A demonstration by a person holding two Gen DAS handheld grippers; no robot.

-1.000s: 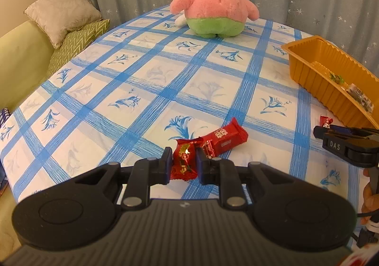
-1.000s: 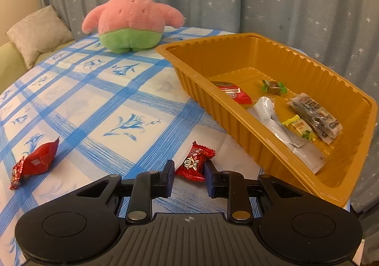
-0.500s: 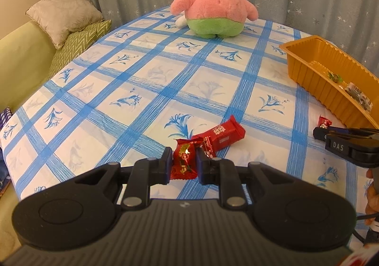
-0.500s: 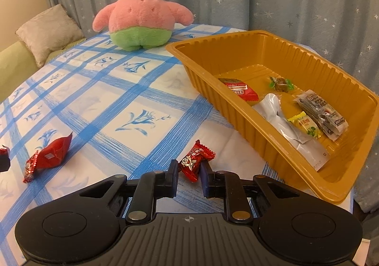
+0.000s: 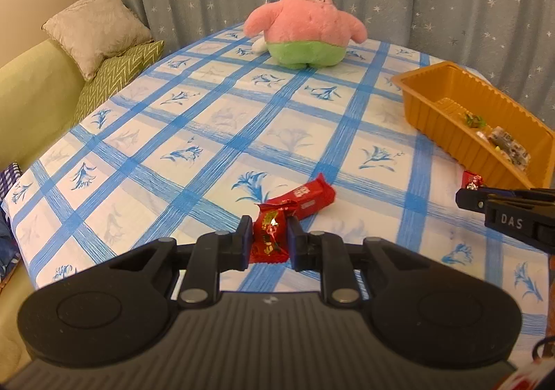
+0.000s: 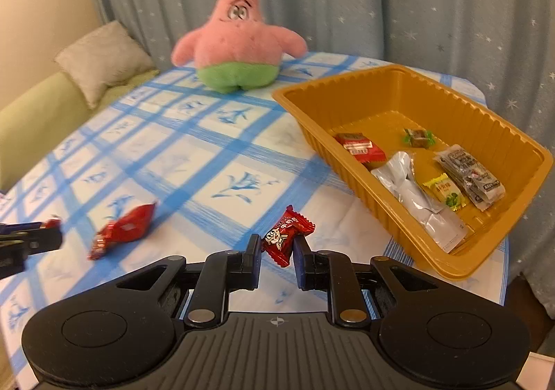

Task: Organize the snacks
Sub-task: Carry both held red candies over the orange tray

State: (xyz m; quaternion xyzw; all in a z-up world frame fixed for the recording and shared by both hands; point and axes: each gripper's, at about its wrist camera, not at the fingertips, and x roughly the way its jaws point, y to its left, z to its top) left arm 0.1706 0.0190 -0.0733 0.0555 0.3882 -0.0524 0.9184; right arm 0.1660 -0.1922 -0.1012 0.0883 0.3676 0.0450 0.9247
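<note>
Grippers both clamped: left gripper (image 5: 267, 239) pinches a red foil candy packet (image 5: 270, 240), right gripper (image 6: 276, 253) a red printed sweet wrapper (image 6: 287, 234), evidently for transfer to the orange ribbed plastic tray (image 6: 492, 126) at two o'clock.

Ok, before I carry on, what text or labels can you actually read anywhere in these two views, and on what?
"DAS": white letters on the black body of the right gripper, seen from the left wrist.
Red candy in the right gripper: white print and a cartoon face, not readable.
Red candy in the left gripper: gold print, too blurred.
Red bar on the tablecloth: white print, unreadable.
Packets in the orange tray: print too small to read.
</note>
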